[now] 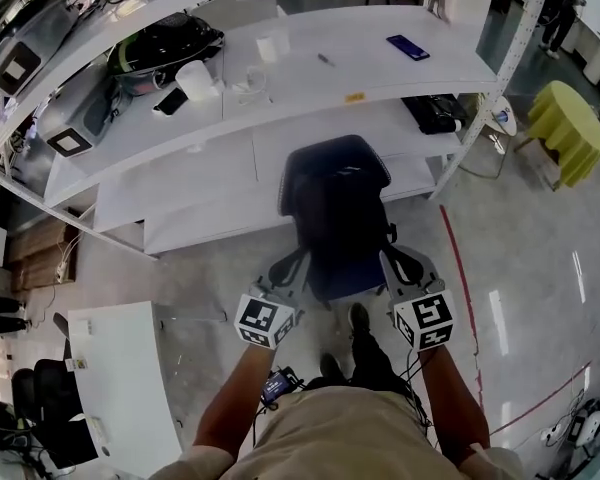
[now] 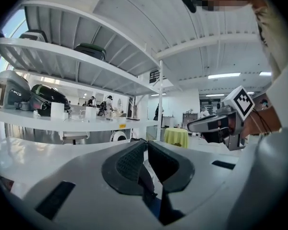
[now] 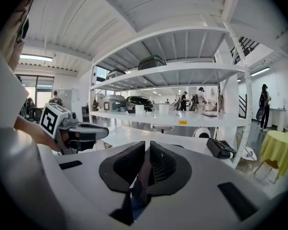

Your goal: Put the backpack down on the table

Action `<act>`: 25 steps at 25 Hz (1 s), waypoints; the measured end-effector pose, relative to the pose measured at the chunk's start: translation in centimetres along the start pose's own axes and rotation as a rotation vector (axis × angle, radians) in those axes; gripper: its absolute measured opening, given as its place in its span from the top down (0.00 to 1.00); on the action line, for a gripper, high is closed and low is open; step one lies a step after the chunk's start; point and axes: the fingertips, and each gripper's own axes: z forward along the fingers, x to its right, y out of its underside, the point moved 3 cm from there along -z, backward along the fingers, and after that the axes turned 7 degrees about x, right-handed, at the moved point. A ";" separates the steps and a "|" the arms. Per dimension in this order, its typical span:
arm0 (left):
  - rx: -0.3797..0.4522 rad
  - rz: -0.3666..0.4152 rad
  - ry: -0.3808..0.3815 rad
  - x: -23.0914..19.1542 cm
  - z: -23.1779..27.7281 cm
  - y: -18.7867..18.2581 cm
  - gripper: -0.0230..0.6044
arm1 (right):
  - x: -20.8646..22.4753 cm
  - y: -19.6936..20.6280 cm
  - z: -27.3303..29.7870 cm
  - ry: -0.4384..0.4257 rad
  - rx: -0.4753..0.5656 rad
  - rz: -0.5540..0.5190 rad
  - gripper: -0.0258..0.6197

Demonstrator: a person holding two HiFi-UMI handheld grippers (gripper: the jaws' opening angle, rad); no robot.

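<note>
Just before the worktop (image 1: 380, 68) with its unreadable yellow label (image 1: 355, 97), left gripper (image 2: 147, 152) and right gripper (image 3: 148, 152) pinch half-hidden straps (image 2: 148, 183) of the backpack (image 1: 335, 208).

We see bright, even white light throughout. Above and beyond the jaws, ceiling strips (image 2: 225, 75) glow, and off to their right the glossy floor (image 1: 500, 320) throws back streaks of glare. Both gripper views bow the shelves (image 3: 182, 73) and fall to black at the corners. Between the jaws, the backpack strap (image 3: 134, 195) lies shadowed and soft.
</note>
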 end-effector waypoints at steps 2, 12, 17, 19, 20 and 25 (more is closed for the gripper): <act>-0.022 -0.014 -0.021 -1.3 1.5 1.6 0.94 | 1.4 1.2 1.9 -0.010 -0.017 0.011 0.91; -0.141 -0.144 -0.118 -7.8 10.3 11.5 0.79 | 9.6 9.1 13.0 -0.097 -0.141 0.070 0.75; -0.204 -0.211 -0.169 -11.3 13.3 17.6 0.69 | 12.5 14.1 18.3 -0.160 -0.210 0.094 0.68; -0.228 -0.242 -0.185 -12.4 14.1 20.1 0.64 | 13.4 16.2 20.0 -0.177 -0.239 0.101 0.66; -0.239 -0.258 -0.193 -12.8 14.4 21.2 0.62 | 13.9 17.2 20.7 -0.184 -0.256 0.102 0.65; -0.278 -0.316 -0.221 -13.6 15.1 25.5 0.54 | 15.3 22.2 22.8 -0.214 -0.343 0.139 0.63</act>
